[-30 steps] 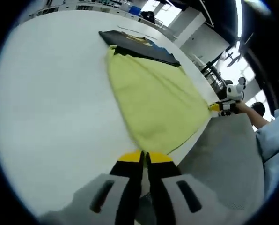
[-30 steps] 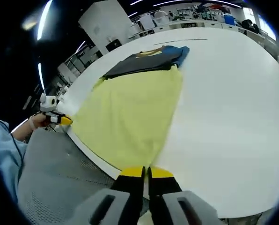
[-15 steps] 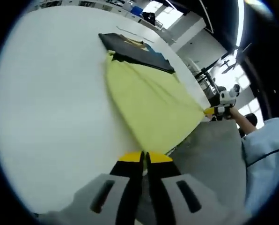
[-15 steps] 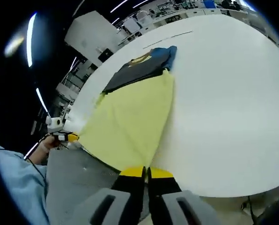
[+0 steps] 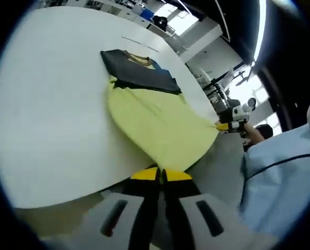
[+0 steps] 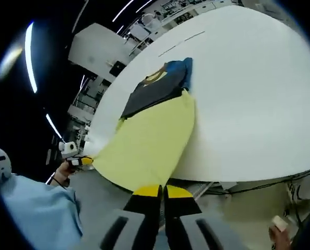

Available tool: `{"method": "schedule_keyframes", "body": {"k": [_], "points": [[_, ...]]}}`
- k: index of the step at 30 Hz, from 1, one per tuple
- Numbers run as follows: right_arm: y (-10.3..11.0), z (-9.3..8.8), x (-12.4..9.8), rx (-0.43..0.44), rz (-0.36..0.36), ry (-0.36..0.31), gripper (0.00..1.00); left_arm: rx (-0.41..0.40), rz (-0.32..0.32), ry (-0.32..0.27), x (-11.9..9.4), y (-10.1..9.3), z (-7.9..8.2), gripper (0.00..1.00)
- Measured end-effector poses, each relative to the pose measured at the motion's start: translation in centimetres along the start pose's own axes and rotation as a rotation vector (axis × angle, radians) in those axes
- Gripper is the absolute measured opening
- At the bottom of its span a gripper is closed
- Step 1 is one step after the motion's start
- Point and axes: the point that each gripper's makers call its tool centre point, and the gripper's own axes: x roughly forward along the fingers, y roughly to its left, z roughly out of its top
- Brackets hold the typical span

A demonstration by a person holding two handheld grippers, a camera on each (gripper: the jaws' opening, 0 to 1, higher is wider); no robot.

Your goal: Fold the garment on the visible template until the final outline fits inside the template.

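A yellow garment [image 5: 157, 122] lies stretched over the near edge of the white round table [image 5: 51, 114]. Its far end meets a dark grey piece with a blue edge [image 5: 139, 73]. My left gripper [image 5: 160, 174] is shut on the garment's near hem corner. The right gripper [image 5: 225, 125] holds the other hem corner off the table's side. In the right gripper view the yellow garment [image 6: 150, 143] runs from the dark piece [image 6: 157, 88] down to my right gripper [image 6: 162, 190], which is shut on the hem. The left gripper [image 6: 82, 161] pinches the opposite corner there.
A person's light blue sleeve [image 5: 280, 182] fills the right side, and again the lower left [image 6: 35, 213]. A thin dark line [image 6: 183, 40] marks the table beyond the dark piece. Cables [image 6: 259, 185] hang under the table. Grey floor lies below the table edge.
Both grippers have drawn back and lower from the table, keeping hold of the hem. The yellow garment has slid toward the near edge, and its hem now hangs past it.
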Motion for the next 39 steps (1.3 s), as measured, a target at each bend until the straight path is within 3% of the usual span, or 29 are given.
{"method": "schedule_keyframes", "body": {"k": [4, 8, 11, 14, 19, 23, 29, 34, 39], "points": [[1.2, 1.0, -0.1, 0.044, 0.057, -0.036, 0.0, 0.009, -0.002, -0.015, -0.2, 0.0, 0.9, 0.0], [2.7, 3.6, -0.4, 0.055, 0.112, -0.093, 0.0, 0.034, -0.014, -0.072, -0.4, -0.1, 3.6, 0.0], [3.7, 5.8, -0.4, 0.054, 0.16, -0.131, 0.0, 0.1, -0.049, -0.133, -0.4, -0.1, 6.9, 0.0], [4.6, 9.0, -0.2, 0.064, 0.224, -0.18, 0.0, 0.107, -0.054, -0.162, -0.3, 0.6, 10.0, 0.0], [5.1, 15.9, 0.6, 0.086, 0.282, -0.288, 0.0, 0.138, -0.08, -0.274, 0.1, 1.9, 16.3, 0.0], [3.2, 19.9, 2.7, 0.058, 0.227, -0.302, 0.0, 0.171, -0.037, -0.3, 2.0, 4.9, 20.4, 0.0], [1.2, 26.2, 4.1, 0.074, 0.209, -0.384, 0.0, 0.15, 0.002, -0.309, 4.6, 7.8, 23.8, 0.0], [0.4, 29.2, 5.4, 0.065, 0.183, -0.415, 0.0, 0.144, 0.063, -0.297, 5.9, 10.2, 26.0, 0.0], [-0.7, 30.8, 6.8, 0.069, 0.158, -0.424, 0.0, 0.117, 0.097, -0.317, 6.9, 11.9, 27.7, 0.0]]}}
